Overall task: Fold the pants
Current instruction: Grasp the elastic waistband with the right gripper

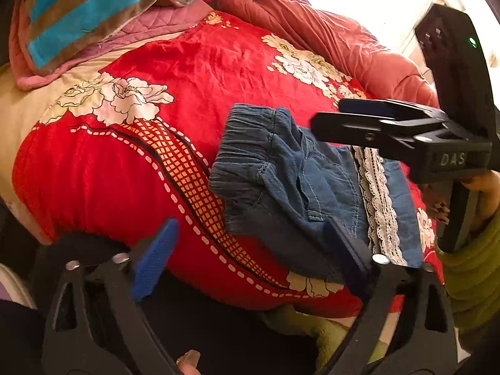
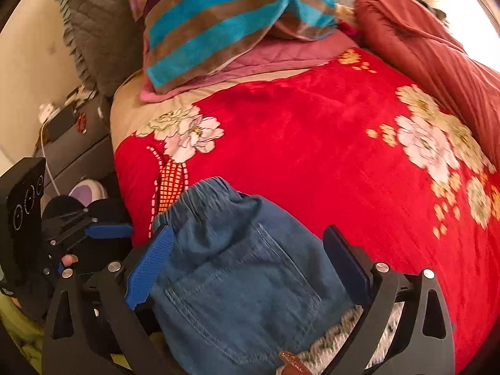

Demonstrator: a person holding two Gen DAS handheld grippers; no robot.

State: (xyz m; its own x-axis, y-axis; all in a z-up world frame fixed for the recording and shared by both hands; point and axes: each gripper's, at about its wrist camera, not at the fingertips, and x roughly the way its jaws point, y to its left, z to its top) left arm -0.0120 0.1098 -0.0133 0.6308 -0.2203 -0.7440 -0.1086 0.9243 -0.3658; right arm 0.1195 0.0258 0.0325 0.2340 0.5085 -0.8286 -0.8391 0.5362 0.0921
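Note:
Blue denim pants [image 1: 290, 184] with an elastic waistband and a white lace strip [image 1: 376, 200] lie folded on a red floral blanket [image 1: 200, 72] near the bed's front edge. My left gripper [image 1: 250, 259] is open above the blanket, its right finger over the pants' near edge. My right gripper [image 1: 325, 115] comes in from the right, just above the pants. In the right wrist view the pants [image 2: 237, 268] lie between the open fingers of my right gripper [image 2: 250, 268]. My left gripper [image 2: 106, 231] shows at the left, beside the bed.
A striped blue and brown pillow [image 2: 225, 22] lies at the head of the bed. A rust quilt [image 2: 437, 59] is bunched along the far right. A grey nightstand [image 2: 75, 143] with small items stands left of the bed.

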